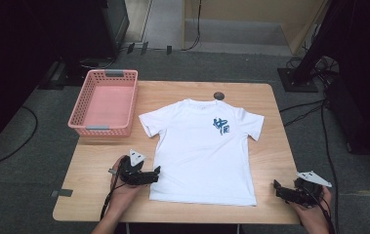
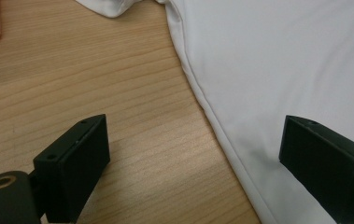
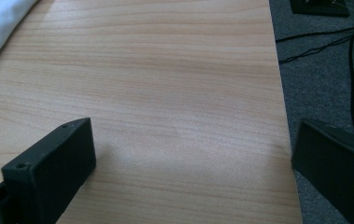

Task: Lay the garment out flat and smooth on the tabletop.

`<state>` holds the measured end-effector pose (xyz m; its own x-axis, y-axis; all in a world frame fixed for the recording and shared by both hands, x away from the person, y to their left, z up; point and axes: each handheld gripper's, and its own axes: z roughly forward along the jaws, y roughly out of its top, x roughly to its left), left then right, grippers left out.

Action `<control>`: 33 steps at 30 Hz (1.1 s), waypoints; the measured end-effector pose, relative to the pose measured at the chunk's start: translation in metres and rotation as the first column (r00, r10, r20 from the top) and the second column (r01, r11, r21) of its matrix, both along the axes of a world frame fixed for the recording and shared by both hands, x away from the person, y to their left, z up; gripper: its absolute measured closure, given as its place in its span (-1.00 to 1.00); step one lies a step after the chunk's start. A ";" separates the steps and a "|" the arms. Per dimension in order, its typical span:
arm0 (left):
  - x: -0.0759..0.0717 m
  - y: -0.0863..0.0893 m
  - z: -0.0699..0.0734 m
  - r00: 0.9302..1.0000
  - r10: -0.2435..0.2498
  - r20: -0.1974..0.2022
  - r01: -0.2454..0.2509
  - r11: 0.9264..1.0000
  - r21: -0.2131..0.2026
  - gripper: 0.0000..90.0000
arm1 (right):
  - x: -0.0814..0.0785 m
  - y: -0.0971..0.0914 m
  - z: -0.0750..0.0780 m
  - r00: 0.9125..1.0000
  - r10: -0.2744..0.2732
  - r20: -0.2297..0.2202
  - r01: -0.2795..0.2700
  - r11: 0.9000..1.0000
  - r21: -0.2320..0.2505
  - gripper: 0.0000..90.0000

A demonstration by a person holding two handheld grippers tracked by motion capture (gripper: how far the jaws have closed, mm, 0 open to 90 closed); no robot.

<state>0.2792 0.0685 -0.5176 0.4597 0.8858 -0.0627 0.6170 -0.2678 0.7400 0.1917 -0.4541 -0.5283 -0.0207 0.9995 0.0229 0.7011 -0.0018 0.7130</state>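
Jaws spread wide and gripping nothing, left gripper (image 1: 156, 172) is hovering at the near left hem of the white T-shirt (image 1: 204, 151) lying flat mid-table, while right gripper (image 1: 276, 186), equally unclenched, is waiting well off the shirt's right side.

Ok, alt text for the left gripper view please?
The left gripper hangs open over the side hem of a white T-shirt, one jaw above the wooden table, the other above the cloth. Nothing is gripped.
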 end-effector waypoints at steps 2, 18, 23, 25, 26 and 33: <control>-0.001 0.002 0.002 1.000 0.011 0.016 -0.011 1.000 -0.010 -0.80 | 0.000 0.000 0.000 1.000 0.000 0.000 0.000 1.000 0.000 -1.00; -0.004 0.038 0.023 0.994 0.093 0.050 -0.090 0.995 -0.045 -0.80 | 0.000 0.000 0.000 1.000 0.000 0.000 0.000 1.000 0.000 -1.00; -0.004 0.051 0.023 0.992 0.117 0.036 -0.115 0.992 -0.045 -0.80 | 0.000 0.000 0.000 1.000 0.000 0.000 0.000 1.000 0.000 -1.00; -0.005 0.058 0.024 0.992 0.123 0.032 -0.121 0.992 -0.046 -0.80 | 0.000 0.000 0.000 1.000 0.000 0.000 0.000 1.000 0.000 -1.00; -0.005 0.060 0.024 0.991 0.128 0.030 -0.126 0.991 -0.051 -0.80 | 0.000 0.000 0.000 1.000 -0.001 0.000 0.001 1.000 0.000 -1.00; -0.008 0.075 0.018 0.988 0.155 0.011 -0.155 0.987 -0.035 -0.80 | 0.001 -0.004 -0.001 1.000 -0.019 -0.019 0.019 0.999 0.043 -1.00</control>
<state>0.2714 0.1435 -0.4997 0.3182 0.9438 -0.0891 0.6391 -0.1442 0.7555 0.1931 -0.4582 -0.5290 -0.0010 0.9978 0.0659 0.7139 -0.0455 0.6987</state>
